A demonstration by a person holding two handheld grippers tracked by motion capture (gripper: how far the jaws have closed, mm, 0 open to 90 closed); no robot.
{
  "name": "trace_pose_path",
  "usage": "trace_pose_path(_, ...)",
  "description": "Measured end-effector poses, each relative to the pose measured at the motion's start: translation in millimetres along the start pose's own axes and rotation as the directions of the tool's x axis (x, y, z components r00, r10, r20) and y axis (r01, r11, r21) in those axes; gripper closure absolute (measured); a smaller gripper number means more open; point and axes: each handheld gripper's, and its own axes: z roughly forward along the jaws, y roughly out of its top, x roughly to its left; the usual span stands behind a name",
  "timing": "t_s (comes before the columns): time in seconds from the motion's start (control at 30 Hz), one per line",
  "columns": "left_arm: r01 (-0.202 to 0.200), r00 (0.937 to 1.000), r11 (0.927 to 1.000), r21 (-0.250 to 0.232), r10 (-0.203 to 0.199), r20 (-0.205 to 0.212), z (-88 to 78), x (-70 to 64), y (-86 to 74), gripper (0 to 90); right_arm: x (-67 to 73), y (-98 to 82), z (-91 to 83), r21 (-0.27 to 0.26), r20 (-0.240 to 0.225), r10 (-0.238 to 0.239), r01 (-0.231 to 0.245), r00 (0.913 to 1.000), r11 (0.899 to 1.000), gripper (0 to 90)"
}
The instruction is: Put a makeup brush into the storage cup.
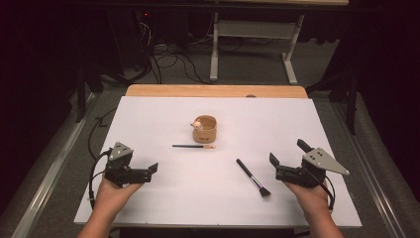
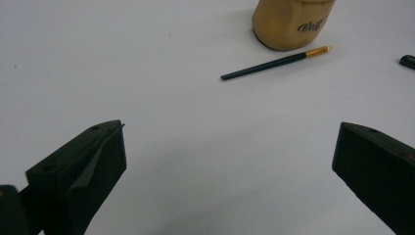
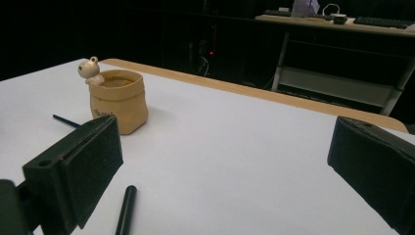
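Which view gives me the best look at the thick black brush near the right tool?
The high view: the thick black brush lies whole on the white table, bristles toward the person, just left of the open right tool. The right gripper view catches its handle end; the left gripper view a tip.

Black grippers (image 1: 148,171) with broad padded jaws, grey three-cornered plates, black cables.

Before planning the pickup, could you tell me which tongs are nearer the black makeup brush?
Right. The right tongs sit just right of the black makeup brush; the left tongs are far to its left.
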Motion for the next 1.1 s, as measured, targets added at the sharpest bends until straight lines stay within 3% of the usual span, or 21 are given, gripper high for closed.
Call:
trace_pose_path(0.13,-0.032,0.9995,0.9986,0.042,0.033,-0.002,-2.4,-2.0,2.7,0.3,0.1,0.4,-0.3,0.001,-0.002,-0.007,0.007,1.0,1.0,1.3)
trace_pose_path(0.33,-0.079,0.9968,0.9871,0.139,0.077,0.019,-5.7,-6.2,6.0,0.4,1.4,0.1,-0.1,0.001,-0.01,-0.01,0.01,0.9999,1.0,1.3)
trace_pose_path(0.4,-0.092,0.9956,0.9786,0.184,0.088,0.032,-4.7,-7.8,7.8,0.4,2.0,0.2,0.1,0.003,-0.014,-0.015,0.015,0.9998,1.0,1.3)
trace_pose_path(0.6,-0.128,0.9917,0.9443,0.303,0.116,0.055,-1.3,-12.2,13.9,0.4,2.1,0.4,-0.3,0.0,-0.017,-0.014,0.014,0.9998,1.0,1.3)
trace_pose_path(0.67,-0.134,0.991,0.9272,0.35,0.124,0.051,0.8,-11.3,15.4,0.4,2.0,0.6,-0.8,-0.001,-0.016,-0.004,0.004,0.9999,1.0,1.3)
trace_pose_path(0.77,-0.131,0.9914,0.9099,0.394,0.12,0.052,3.1,-8.8,16.7,0.4,1.2,0.7,-1.6,-0.004,-0.018,-0.01,0.009,0.9998,1.0,1.3)
trace_pose_path(0.97,-0.118,0.9929,0.8812,0.458,0.097,0.069,7.4,-3.7,17.6,0.4,2.0,0.4,-0.6,0.002,-0.021,-0.007,0.007,0.9998,1.0,1.3)
trace_pose_path(1.1,-0.114,0.993,0.8713,0.477,0.085,0.083,8.9,-2.6,18.3,0.4,3.0,-0.1,0.5,0.002,-0.027,-0.011,0.011,0.9996,1.0,1.3)
